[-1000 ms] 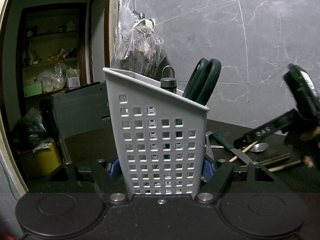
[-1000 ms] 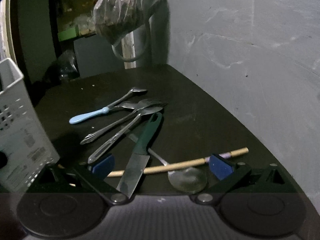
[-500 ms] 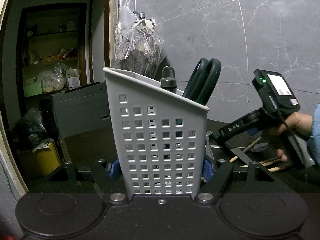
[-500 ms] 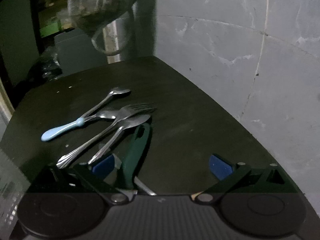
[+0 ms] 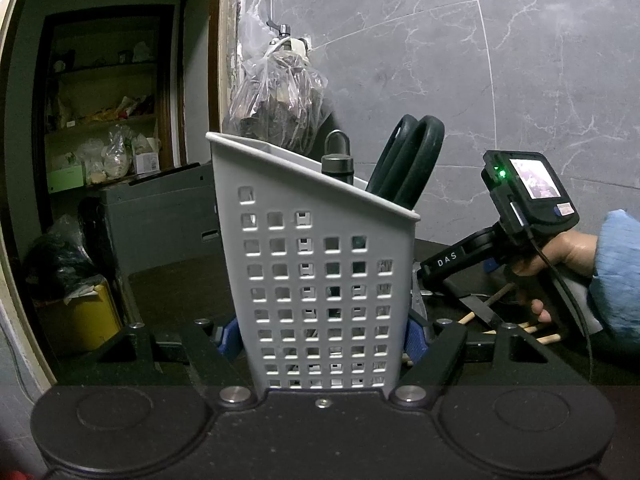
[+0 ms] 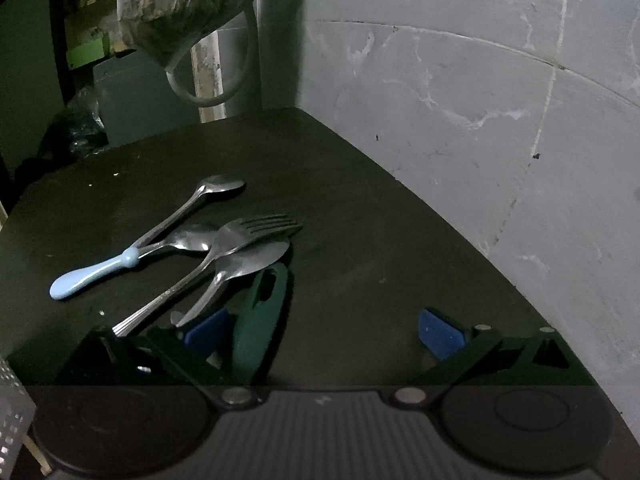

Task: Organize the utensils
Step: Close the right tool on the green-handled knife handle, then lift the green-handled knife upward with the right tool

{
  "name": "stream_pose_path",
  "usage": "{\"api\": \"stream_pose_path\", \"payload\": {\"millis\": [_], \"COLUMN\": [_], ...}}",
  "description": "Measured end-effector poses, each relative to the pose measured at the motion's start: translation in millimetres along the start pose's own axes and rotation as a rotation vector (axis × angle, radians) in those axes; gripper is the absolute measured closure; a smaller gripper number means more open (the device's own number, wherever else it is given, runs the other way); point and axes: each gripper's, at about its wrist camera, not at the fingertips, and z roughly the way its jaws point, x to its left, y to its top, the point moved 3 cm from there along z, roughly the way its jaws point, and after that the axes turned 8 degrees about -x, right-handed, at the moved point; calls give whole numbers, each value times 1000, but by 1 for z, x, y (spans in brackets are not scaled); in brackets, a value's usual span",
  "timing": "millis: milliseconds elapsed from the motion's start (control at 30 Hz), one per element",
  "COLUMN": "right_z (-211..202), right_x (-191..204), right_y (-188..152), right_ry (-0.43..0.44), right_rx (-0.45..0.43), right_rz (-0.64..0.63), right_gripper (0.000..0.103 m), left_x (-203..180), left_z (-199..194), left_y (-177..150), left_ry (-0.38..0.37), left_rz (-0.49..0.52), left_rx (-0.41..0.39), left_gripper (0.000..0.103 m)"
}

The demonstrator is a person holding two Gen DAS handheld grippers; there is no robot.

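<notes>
Caddy (image 5: 320, 280) hides utensil stems; knife (image 6: 256, 320) blade hidden.

One white perforated utensil caddy (image 5: 320, 280), three spoons (image 6: 218, 188) on the black counter (image 6: 360, 200), one fork (image 6: 256, 226), one green-handled knife (image 6: 260, 312), one hanging plastic bag (image 5: 276, 96)

White perforated caddy (image 5: 320, 288) upright, scissors (image 5: 408, 160) inside; spoons, fork (image 6: 240, 236) on counter
</notes>
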Motion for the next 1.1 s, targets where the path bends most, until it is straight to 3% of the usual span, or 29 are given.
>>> {"api": "stream_pose_path", "payload": {"millis": [133, 300, 433, 700, 867, 1100], "right_z": [0, -4, -5, -9, -11, -21], "right_x": [0, -2, 1, 7, 4, -5], "right_y": [-1, 1, 1, 2, 2, -1], "right_ry": [6, -3, 12, 53, 78, 175], "right_rx": [-8, -35, -43, -47, -48, -47], "right_rz": [14, 32, 28, 20, 47, 145], "right_gripper": [1, 26, 37, 71, 81, 81], "left_x": [0, 0, 0, -1, 0, -1], "left_z": [0, 0, 2, 2, 2, 2], "left_y": [0, 0, -1, -1, -1, -1], "left_ry": [0, 0, -1, -1, -1, -1], "left_rz": [0, -1, 1, 0, 0, 0], "left_rx": [0, 0, 1, 1, 1, 1], "left_gripper": [27, 27, 27, 27, 27, 27]}}
